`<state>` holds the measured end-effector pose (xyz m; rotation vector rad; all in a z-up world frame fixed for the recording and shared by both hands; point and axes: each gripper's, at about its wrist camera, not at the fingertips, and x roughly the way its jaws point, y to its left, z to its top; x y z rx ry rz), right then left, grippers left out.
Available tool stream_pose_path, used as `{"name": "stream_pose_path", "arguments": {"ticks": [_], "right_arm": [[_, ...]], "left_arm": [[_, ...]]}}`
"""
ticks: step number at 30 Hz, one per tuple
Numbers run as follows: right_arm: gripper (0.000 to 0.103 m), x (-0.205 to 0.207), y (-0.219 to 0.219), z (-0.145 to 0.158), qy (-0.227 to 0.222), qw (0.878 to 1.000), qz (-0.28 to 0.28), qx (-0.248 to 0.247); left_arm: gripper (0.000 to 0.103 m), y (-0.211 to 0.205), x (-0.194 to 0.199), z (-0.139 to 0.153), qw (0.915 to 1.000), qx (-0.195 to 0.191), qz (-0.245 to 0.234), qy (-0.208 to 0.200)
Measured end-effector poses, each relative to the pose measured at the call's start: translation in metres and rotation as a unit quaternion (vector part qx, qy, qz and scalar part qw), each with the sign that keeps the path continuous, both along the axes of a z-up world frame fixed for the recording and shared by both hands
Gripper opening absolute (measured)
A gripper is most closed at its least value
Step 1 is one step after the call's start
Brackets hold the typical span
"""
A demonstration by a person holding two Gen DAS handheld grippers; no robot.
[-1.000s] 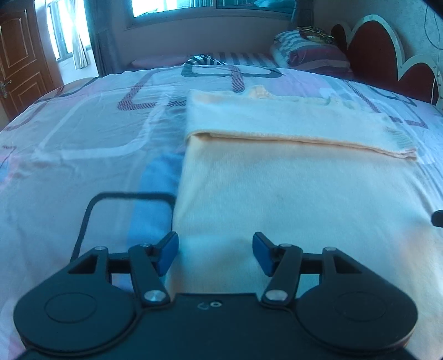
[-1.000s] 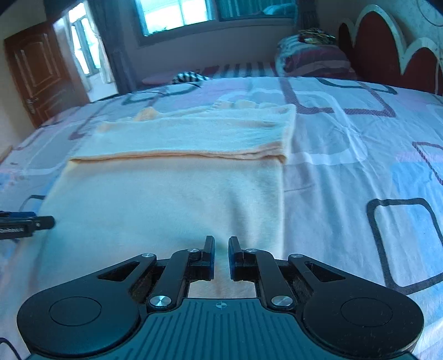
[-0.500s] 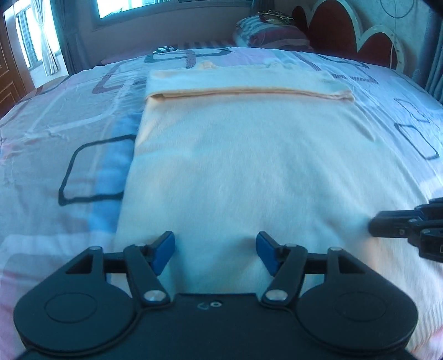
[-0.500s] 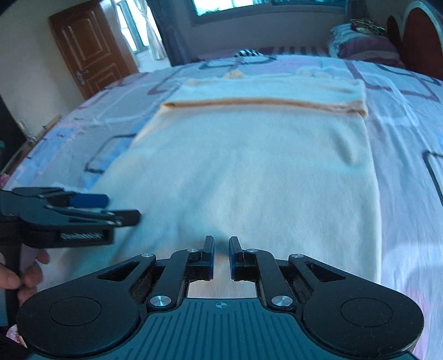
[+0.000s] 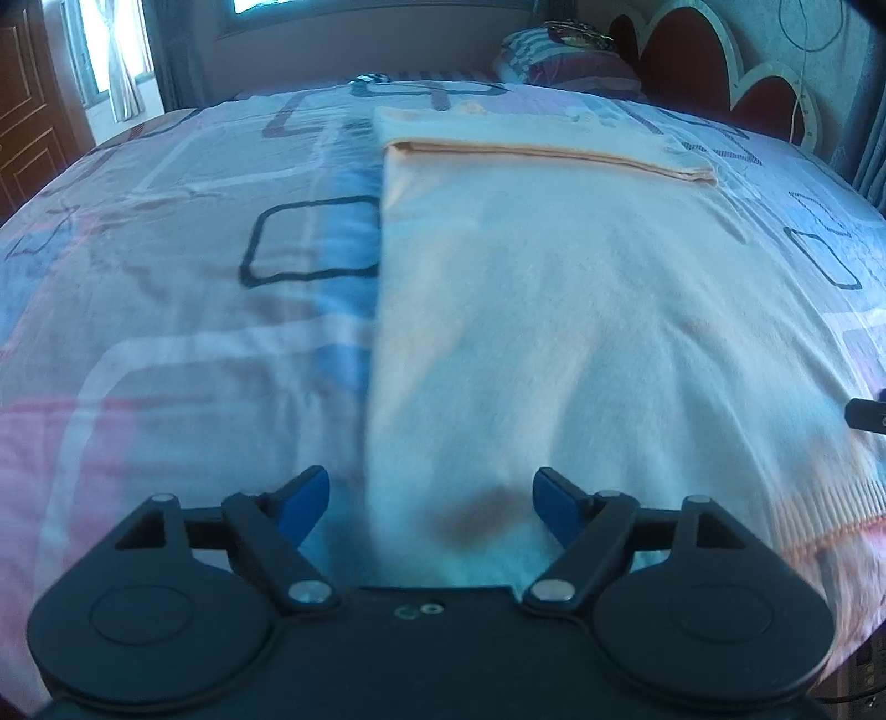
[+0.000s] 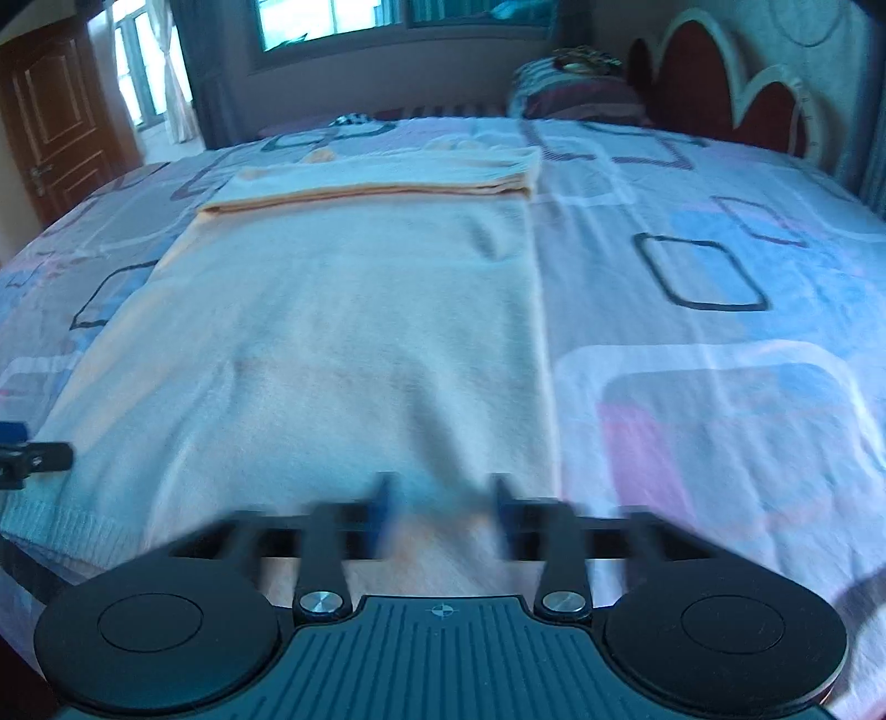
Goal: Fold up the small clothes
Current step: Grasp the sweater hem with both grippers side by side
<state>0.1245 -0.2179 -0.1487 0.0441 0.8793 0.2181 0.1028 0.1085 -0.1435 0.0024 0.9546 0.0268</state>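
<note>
A pale peach knit garment (image 5: 554,288) lies flat on the bed, its far end folded over in a band (image 5: 531,141). My left gripper (image 5: 431,493) is open, its blue-padded fingers over the garment's near left edge. The garment also shows in the right wrist view (image 6: 354,332). My right gripper (image 6: 440,507) is open and blurred, over the garment's near right part by its ribbed hem. The right gripper's tip shows at the left wrist view's right edge (image 5: 869,412); the left gripper's tip shows at the right wrist view's left edge (image 6: 27,457).
The bedsheet (image 5: 183,310) has pink, blue and white squares with dark outlines. A striped pillow (image 5: 559,55) and a red scalloped headboard (image 5: 714,66) are at the far right. A wooden door (image 6: 61,116) and a window (image 6: 354,22) are beyond the bed.
My right gripper has opened from shut. Both grippers have drawn back to the garment's near hem, the left toward its left edge, the right toward its right edge.
</note>
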Motion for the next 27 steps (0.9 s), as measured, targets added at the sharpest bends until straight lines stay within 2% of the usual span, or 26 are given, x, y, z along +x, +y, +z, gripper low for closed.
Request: {"name": "stream_pose_path", "arguments": {"ticks": [3, 4, 9, 11, 12, 13, 14, 16, 18, 20, 23, 27], "right_arm": [[0.079, -0.017, -0.002, 0.006, -0.019, 1.0, -0.004, -0.022], [0.079, -0.02, -0.002, 0.006, -0.017, 1.0, -0.006, -0.025], [0.079, -0.028, -0.01, -0.003, 0.013, 0.999, -0.038, 0.0], [0.078, -0.03, -0.015, -0.007, 0.034, 0.998, -0.053, 0.013], [0.076, -0.032, -0.017, -0.009, 0.045, 0.997, -0.059, 0.021], [0.07, -0.033, -0.018, -0.011, 0.056, 0.996, -0.064, 0.027], [0.057, -0.035, -0.018, -0.013, 0.064, 0.995, -0.066, 0.032], [0.047, -0.038, -0.018, -0.014, 0.068, 0.995, -0.07, 0.037], [0.022, -0.038, -0.018, -0.014, 0.077, 0.993, -0.071, 0.049], [0.01, -0.036, -0.02, -0.013, 0.088, 0.991, -0.072, 0.072], [0.009, -0.033, -0.022, -0.009, 0.089, 0.99, -0.072, 0.088], [0.009, -0.024, -0.023, 0.012, 0.059, 0.991, -0.06, 0.101]], "left_arm": [[0.074, 0.011, -0.012, -0.002, 0.9997, -0.024, 0.002, 0.009], [0.069, 0.015, -0.014, -0.004, 0.9991, -0.039, 0.005, 0.016], [0.068, 0.025, -0.023, -0.007, 0.996, -0.086, 0.011, 0.02], [0.061, 0.027, -0.023, -0.008, 0.9942, -0.104, 0.007, 0.025], [0.053, 0.027, -0.023, -0.009, 0.9935, -0.111, 0.003, 0.027], [0.047, 0.027, -0.023, -0.01, 0.993, -0.114, 0.0, 0.029], [0.043, 0.027, -0.022, -0.01, 0.9925, -0.118, -0.003, 0.031], [0.025, 0.029, -0.019, -0.011, 0.9902, -0.134, -0.006, 0.038], [0.008, 0.03, -0.015, -0.013, 0.9868, -0.154, -0.011, 0.048], [0.006, 0.028, -0.01, -0.014, 0.9856, -0.161, -0.012, 0.049], [0.005, 0.026, -0.006, -0.008, 0.9869, -0.157, -0.016, 0.034], [0.005, 0.031, 0.007, 0.013, 0.9865, -0.163, -0.007, -0.003]]}}
